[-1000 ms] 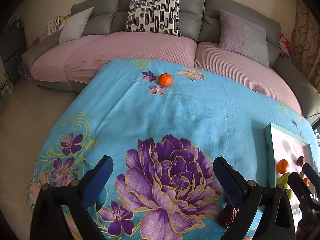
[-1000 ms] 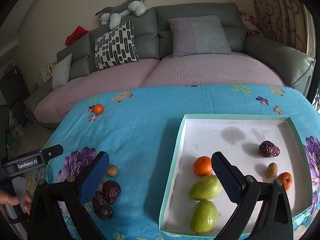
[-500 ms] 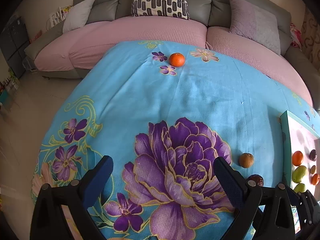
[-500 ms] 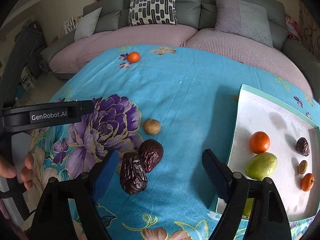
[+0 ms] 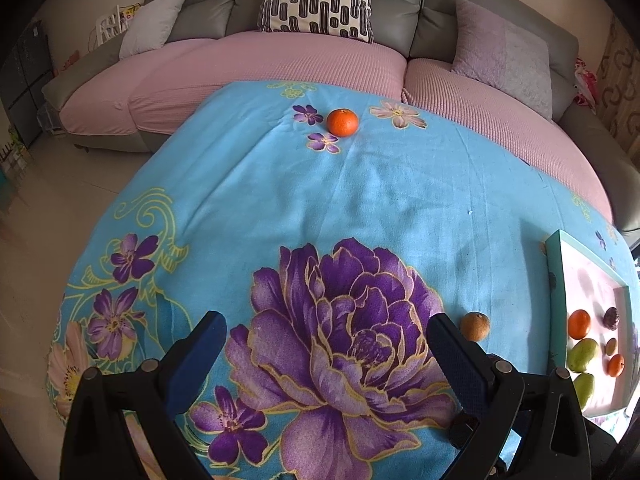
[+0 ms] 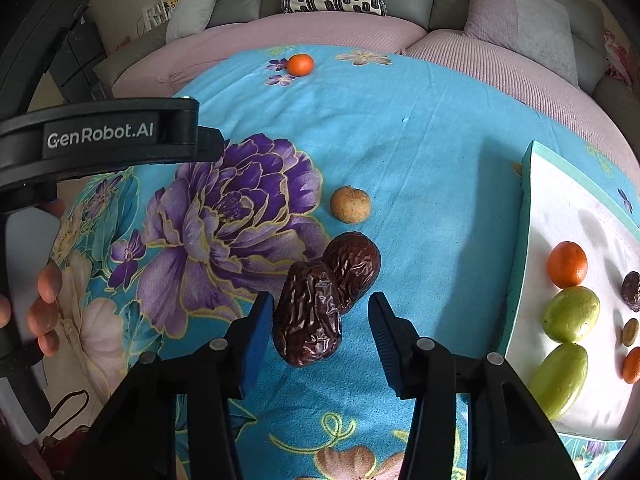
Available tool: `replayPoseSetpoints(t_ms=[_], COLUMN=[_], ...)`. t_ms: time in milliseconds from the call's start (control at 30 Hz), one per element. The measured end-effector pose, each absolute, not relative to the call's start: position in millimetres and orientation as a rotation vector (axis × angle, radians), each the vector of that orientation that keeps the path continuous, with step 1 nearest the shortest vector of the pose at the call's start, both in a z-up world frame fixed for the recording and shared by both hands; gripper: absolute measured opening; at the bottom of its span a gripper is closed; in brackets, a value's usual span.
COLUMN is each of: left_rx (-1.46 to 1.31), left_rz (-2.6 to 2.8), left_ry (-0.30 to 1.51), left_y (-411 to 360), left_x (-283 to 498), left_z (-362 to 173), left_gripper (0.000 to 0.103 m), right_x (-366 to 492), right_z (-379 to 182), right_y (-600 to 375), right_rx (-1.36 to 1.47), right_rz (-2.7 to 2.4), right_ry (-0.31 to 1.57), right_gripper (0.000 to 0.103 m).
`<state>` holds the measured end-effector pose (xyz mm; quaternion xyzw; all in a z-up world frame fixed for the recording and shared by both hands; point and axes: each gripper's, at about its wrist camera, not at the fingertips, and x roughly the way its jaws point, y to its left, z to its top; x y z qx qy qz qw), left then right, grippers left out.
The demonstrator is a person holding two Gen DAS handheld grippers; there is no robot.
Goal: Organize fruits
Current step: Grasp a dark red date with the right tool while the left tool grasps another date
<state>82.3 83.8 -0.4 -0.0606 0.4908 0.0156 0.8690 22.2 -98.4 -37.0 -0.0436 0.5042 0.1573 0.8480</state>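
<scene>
In the right wrist view two dark wrinkled dates lie touching on the blue flowered cloth. The near date (image 6: 308, 314) sits between the open fingers of my right gripper (image 6: 320, 320), with a gap on its right side. The far date (image 6: 352, 266) lies just beyond. A small tan fruit (image 6: 351, 210) lies further on, also in the left wrist view (image 5: 475, 326). An orange (image 6: 300, 65) (image 5: 342, 122) sits near the far edge. My left gripper (image 5: 326, 344) is open and empty above the purple flower. The tray (image 6: 520, 240) (image 5: 556, 300) at the right holds several fruits.
A pink and grey sofa (image 5: 312, 60) with cushions curves behind the table. The left gripper's body (image 6: 100, 140) and the hand holding it fill the left of the right wrist view. The table drops to the floor (image 5: 60, 200) at the left.
My right gripper has swung left from the tray, come down over the two dates and narrowed around the near one. My left gripper view has shifted slightly; it stays open.
</scene>
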Motion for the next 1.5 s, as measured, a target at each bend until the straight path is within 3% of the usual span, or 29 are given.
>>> replayPoseSetpoints(t_ms=[100,467,1067,1233,1433,1500], left_rx=[-0.129,-0.169,-0.228,-0.201,-0.131,-0.123], left_rz=[0.030,-0.001,-0.201,-0.283,-0.322,-0.325], left_ry=[1.024,1.004,1.120,1.155,1.197,1.214], left_y=[83,80,37,13,-10,-13], left_x=[82,82,81,76,73,72], left_z=[0,3,-13,-18,-28,-32], left_gripper=[0.102,0.102,0.100,0.088,0.083,0.073], right_x=[20,22,32,29,27,27], right_z=[-37,-19,7,10,11,10], right_y=[-95,-115,-248,-261,-265,-266], right_rx=[-0.094,-0.023,0.189,0.223,0.239,0.244], right_rz=[0.353,0.326,-0.126,-0.155,-0.157,-0.159], right_ry=[1.065,1.008,0.881,0.864,0.857,0.858], right_gripper=[0.035,0.035,0.035,0.035,0.035,0.035])
